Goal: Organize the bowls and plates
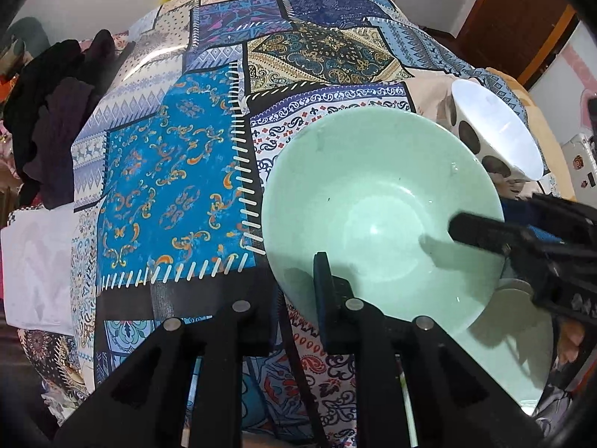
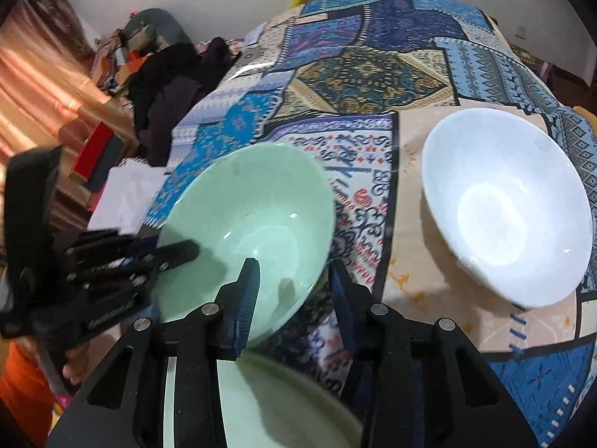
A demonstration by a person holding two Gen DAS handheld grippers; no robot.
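Two hand-held grippers at green bowl (image 1: 373, 205), lower centre of frame, tilted above pale plate (image 2: 283, 392). Left hand-held gripper (image 1: 294, 287) clamped on rim; right hand-held gripper (image 2: 294, 272) straddles rim, contact unclear. Likely glazed ceramic: stiff, slick, chippable. Best hold: rim wall, both sides.

It was a lived-in home. Ahead of my claws spread a patchwork-print tablecloth (image 1: 179, 171); off to their left lay heaped dark clothes (image 1: 48, 119), a coppery curtain (image 2: 41, 86) and cluttered boxes (image 2: 93, 153), and far right stood a brown wooden door (image 1: 515, 15).
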